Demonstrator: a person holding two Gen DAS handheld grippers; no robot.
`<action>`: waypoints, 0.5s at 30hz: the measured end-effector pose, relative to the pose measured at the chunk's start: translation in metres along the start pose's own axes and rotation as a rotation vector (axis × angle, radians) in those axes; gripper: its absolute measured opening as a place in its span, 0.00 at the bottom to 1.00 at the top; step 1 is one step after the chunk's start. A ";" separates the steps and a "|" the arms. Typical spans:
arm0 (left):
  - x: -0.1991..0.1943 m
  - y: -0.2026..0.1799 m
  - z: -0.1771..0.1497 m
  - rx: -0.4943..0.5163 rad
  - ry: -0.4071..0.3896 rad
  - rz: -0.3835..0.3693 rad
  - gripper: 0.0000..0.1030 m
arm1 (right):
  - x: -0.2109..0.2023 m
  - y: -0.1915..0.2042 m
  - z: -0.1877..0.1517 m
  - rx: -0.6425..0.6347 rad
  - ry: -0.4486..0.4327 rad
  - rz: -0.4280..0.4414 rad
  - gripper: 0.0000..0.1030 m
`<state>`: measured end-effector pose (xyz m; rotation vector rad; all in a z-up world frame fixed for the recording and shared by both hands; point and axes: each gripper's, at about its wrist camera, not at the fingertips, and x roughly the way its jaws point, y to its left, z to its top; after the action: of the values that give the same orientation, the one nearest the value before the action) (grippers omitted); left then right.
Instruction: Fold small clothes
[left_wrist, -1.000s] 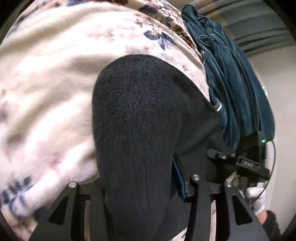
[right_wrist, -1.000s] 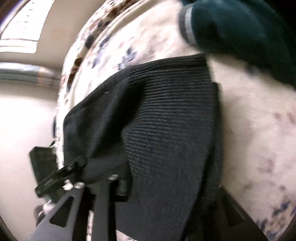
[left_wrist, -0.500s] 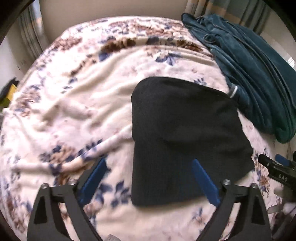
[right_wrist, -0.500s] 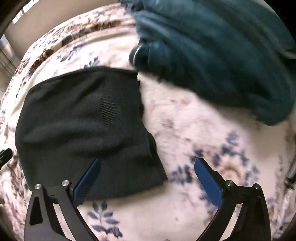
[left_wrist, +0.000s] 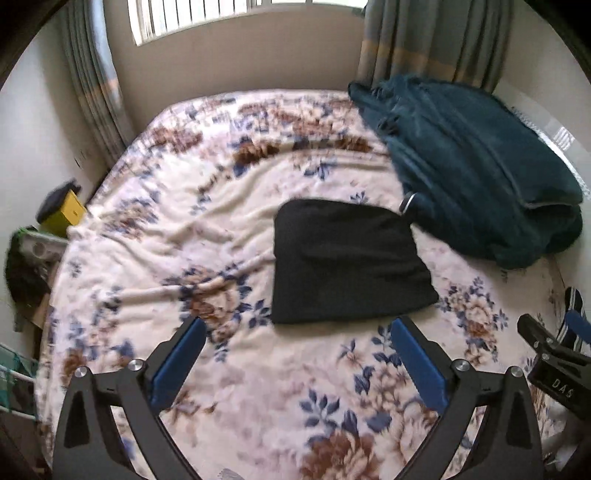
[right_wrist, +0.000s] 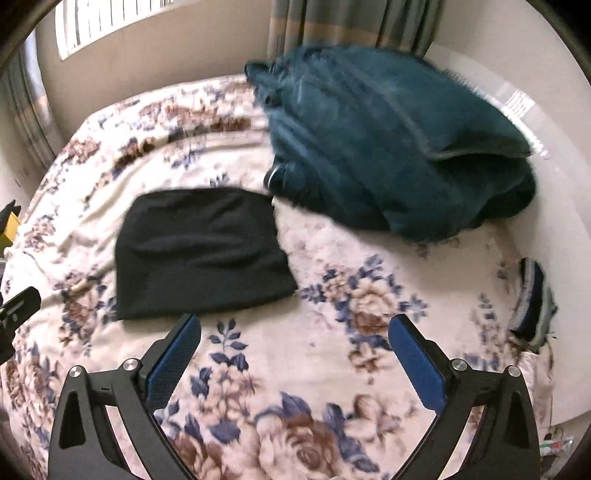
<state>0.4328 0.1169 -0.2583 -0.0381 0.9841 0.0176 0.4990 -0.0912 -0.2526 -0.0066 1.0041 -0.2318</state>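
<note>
A floral blanket covers the bed beneath both grippers. The left gripper and right gripper gape fully wide and empty above it; just beyond lies the folded black garment, touching the teal heap. The striped garment sits at the edge and could slide off if snagged.

White letters reading "DAS" stand on the black body of the right gripper, at about four o'clock in the left wrist view. The right wrist view shows no readable text.
</note>
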 end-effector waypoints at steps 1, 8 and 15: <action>-0.016 -0.001 -0.003 0.004 -0.012 -0.002 0.99 | -0.020 -0.003 -0.003 0.004 -0.014 0.001 1.00; -0.141 -0.007 -0.029 0.005 -0.073 -0.021 0.99 | -0.167 -0.024 -0.023 0.026 -0.111 0.020 1.00; -0.238 -0.013 -0.047 0.021 -0.129 -0.012 0.99 | -0.298 -0.042 -0.045 0.019 -0.200 0.024 1.00</action>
<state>0.2626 0.1027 -0.0856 -0.0228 0.8550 -0.0011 0.3002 -0.0696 -0.0237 0.0001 0.8027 -0.2144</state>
